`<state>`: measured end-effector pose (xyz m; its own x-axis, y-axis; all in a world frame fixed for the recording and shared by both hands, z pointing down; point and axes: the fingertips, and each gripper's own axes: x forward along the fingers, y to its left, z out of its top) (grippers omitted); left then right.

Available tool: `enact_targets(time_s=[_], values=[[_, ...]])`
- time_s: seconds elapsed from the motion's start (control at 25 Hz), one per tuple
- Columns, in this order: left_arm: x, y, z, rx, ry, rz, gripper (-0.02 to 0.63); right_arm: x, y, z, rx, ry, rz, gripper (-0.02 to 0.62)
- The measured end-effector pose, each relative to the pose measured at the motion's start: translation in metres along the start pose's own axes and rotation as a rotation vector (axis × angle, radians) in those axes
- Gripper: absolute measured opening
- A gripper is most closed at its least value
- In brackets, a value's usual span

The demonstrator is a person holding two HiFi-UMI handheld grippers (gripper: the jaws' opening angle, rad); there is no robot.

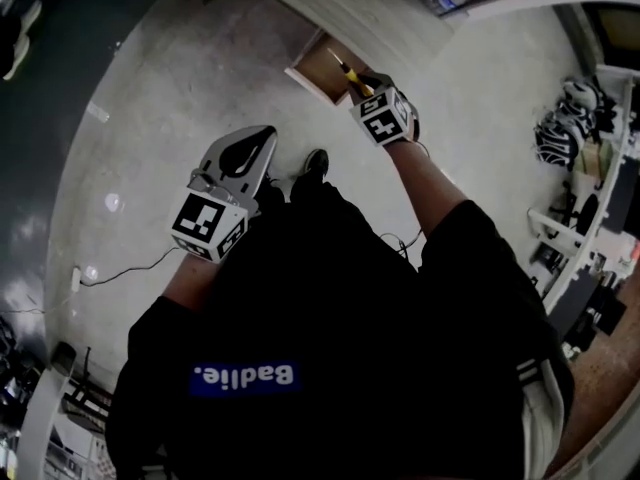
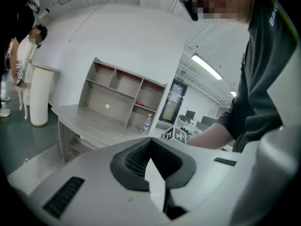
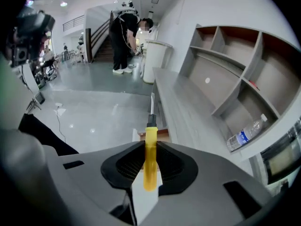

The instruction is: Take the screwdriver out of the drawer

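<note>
Our right gripper (image 3: 150,168) clamps the screwdriver (image 3: 150,149) by its yellow handle, with the metal shaft pointing out ahead of the jaws. We hold it in the air over the open drawer (image 1: 316,76) of the desk (image 3: 186,109). Our left gripper (image 2: 151,161) hangs off to the side, its jaws pressed together on nothing.

The head camera looks steeply down over the person's torso onto the floor (image 1: 200,68), taking in the left gripper (image 1: 265,138), the right gripper (image 1: 365,86) and the open drawer (image 1: 318,68). Each gripper camera sits close behind its own fingers (image 2: 134,161). The left gripper view faces roughly level toward the desk (image 2: 89,121) and shelf unit (image 2: 122,95). The right gripper view faces down along that desk. All three views share the water bottle (image 2: 146,124), and the head and right gripper views share the drawer.
</note>
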<state>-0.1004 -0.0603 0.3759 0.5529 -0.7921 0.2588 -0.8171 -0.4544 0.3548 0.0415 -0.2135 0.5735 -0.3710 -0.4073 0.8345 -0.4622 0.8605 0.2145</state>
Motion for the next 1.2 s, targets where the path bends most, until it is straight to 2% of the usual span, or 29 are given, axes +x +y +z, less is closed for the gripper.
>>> enact_targets(time_s=[0.32, 0.52, 0.8, 1.0, 1.2], values=[[0.021, -0.025, 0.034, 0.089, -0.01, -0.096, 0.002, -0.084, 0.005, 0.046, 0.204, -0.244, 0.06, 0.097], [0.033, -0.043, 0.044, 0.132, -0.003, -0.161, 0.002, -0.128, 0.01, 0.058, 0.327, -0.346, 0.114, 0.097], [0.05, -0.055, 0.057, 0.165, 0.002, -0.205, 0.002, -0.183, 0.012, 0.079, 0.37, -0.487, 0.151, 0.097], [0.06, -0.065, 0.063, 0.184, 0.005, -0.231, 0.002, -0.206, 0.013, 0.088, 0.464, -0.602, 0.205, 0.097], [0.067, -0.078, 0.061, 0.198, 0.021, -0.256, 0.002, -0.217, 0.016, 0.085, 0.477, -0.648, 0.217, 0.097]])
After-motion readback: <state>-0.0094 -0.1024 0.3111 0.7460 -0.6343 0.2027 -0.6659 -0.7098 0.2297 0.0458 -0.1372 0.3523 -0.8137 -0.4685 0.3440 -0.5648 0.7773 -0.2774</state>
